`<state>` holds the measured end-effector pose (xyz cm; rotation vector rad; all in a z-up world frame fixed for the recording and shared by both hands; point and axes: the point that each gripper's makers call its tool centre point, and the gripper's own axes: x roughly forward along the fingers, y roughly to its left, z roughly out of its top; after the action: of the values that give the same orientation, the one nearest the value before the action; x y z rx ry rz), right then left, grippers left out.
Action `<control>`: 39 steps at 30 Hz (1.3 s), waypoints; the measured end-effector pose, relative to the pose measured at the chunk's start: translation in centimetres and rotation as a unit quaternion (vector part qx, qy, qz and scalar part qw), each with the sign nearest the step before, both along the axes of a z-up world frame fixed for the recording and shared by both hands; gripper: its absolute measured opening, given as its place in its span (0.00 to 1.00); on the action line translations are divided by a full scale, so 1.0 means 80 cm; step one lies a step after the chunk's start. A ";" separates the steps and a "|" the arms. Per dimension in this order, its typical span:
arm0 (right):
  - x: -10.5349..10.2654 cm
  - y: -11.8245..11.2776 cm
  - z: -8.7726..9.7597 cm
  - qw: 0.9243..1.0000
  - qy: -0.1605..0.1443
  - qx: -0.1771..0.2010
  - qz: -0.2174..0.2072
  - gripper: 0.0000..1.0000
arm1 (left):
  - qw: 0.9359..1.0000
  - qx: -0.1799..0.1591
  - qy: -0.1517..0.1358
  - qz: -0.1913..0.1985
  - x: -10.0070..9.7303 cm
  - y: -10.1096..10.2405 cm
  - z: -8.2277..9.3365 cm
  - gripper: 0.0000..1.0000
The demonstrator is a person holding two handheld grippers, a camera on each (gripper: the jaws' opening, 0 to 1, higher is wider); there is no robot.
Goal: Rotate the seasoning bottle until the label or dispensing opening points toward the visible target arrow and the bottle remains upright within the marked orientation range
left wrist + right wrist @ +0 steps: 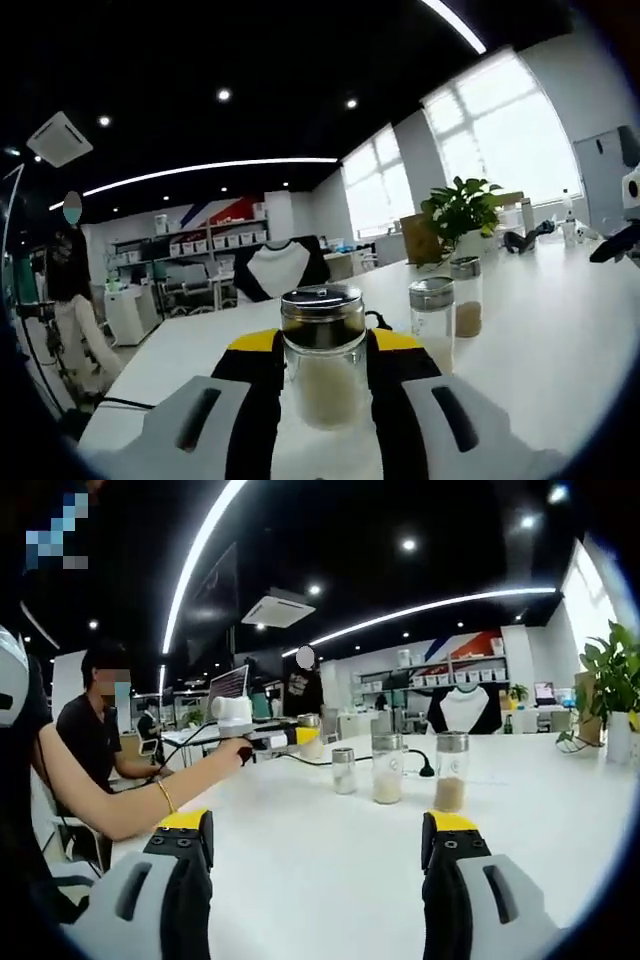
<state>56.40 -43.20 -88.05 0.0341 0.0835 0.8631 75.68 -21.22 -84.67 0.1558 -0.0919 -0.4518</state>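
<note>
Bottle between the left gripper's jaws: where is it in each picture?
Left gripper view: bottle low in the middle, between the jaws.
Right gripper view: bottle small, just left of centre.
Shared landmark: potted plant, at the right in both.

White table (330,850), silver-lidded clear bottle (323,355), pale contents.

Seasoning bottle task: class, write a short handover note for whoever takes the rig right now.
Left hand-held gripper: shut on the seasoning bottle, which stands upright on the white table.
Right hand-held gripper: open, holding nothing, hovering over the table.
Three more shaker bottles stand in a row beyond it.
Done: bottle grasped.
Left: no target arrow is visible, so find it, then rotate the bottle and keep it upright.
</note>
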 end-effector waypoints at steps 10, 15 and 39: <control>-0.001 0.005 0.004 1.000 -0.006 0.001 0.006 0.87 | 1.000 0.000 0.008 -0.018 -0.014 -0.014 -0.010 0.34; 0.000 0.008 0.010 1.000 -0.015 0.007 0.005 0.86 | 0.999 -0.013 0.016 -0.043 -0.025 -0.029 -0.015 0.34; 0.016 0.021 0.014 0.998 -0.047 -0.038 0.010 0.84 | 0.997 -0.023 0.020 -0.070 -0.063 -0.055 -0.022 0.34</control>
<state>57.65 -41.52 -86.96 -0.0784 0.0280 0.8800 70.68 -25.66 -86.40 0.0948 -0.0747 -0.5926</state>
